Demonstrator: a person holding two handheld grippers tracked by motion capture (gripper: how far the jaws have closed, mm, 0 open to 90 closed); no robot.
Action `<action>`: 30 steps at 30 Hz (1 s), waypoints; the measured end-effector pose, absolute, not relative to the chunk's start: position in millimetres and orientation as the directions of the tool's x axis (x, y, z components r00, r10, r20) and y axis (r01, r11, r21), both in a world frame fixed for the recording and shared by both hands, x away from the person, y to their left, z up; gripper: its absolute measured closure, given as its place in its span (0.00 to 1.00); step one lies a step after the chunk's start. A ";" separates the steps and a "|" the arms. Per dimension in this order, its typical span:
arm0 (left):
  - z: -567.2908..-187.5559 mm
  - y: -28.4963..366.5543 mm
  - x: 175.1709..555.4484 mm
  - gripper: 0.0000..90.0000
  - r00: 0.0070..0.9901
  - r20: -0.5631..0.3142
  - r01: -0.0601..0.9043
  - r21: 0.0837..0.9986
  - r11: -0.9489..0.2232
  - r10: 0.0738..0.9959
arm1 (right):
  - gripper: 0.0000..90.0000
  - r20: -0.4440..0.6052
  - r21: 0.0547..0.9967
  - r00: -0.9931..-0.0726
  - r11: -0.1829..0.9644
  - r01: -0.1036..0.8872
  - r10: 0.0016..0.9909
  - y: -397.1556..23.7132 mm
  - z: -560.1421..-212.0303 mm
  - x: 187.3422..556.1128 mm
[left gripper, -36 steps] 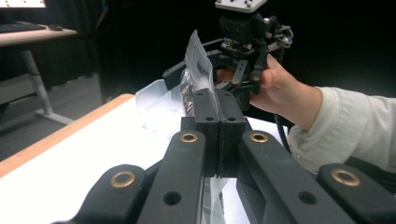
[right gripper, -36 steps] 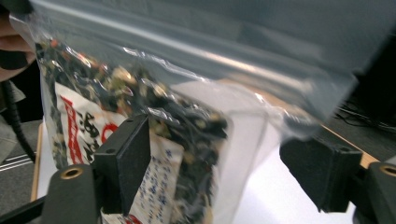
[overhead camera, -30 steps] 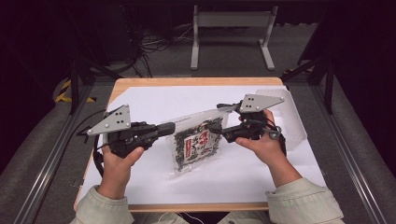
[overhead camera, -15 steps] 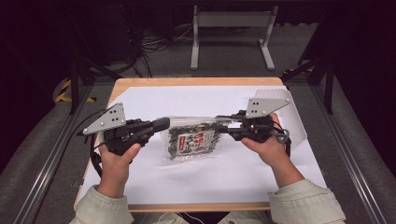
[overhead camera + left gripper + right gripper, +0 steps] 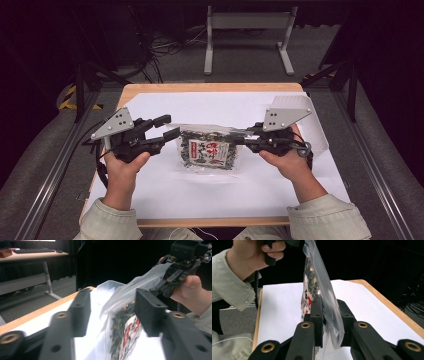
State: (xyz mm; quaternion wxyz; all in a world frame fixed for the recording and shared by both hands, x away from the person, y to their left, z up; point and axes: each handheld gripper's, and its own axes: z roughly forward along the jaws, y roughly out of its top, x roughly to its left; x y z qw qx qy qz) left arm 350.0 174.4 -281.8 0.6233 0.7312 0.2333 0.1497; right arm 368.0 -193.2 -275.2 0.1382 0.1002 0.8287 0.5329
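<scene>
Two handheld grippers over a table (image 5: 150,92) covered with white paper (image 5: 210,190), a clear plastic snack bag (image 5: 209,152) held up between them. Right gripper (image 5: 246,138) clamped shut on the bag's transparent top corner, jaws pinching the film flat, seen close in the right gripper view (image 5: 329,322). Left gripper (image 5: 167,132) spread wide, jaws parted on either side of the bag's opposite edge (image 5: 117,315) and gripping nothing; cannot tell whether either jaw brushes the film. Bag hanging above the middle of the paper, dark dried contents and a red-and-white label sagging low, empty clear film drawn toward the right gripper. Likely very light, thin, crinkly and slippery; contents probably brittle and easily crushed. Best hold: the empty film near the top seal or a corner, clear of the filled part, with a firm flat pinch. Ribbed translucent container (image 5: 312,127) at the far right of the paper.
</scene>
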 end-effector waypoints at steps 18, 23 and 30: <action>-322.2 192.1 349.4 0.37 0.792 -0.050 0.205 0.960 -0.189 0.608 | 0.87 -0.099 0.938 -0.856 0.336 0.090 0.507 -249.7 -245.2 368.2; -336.5 194.4 352.9 0.36 0.778 -0.063 0.236 0.951 -0.197 0.625 | 0.87 -0.095 0.944 -0.830 0.315 0.101 0.550 -260.8 -238.8 369.1; -353.9 192.6 359.7 0.37 0.767 -0.069 0.268 0.938 -0.221 0.637 | 0.87 -0.091 0.950 -0.787 0.290 0.115 0.610 -275.0 -229.4 371.6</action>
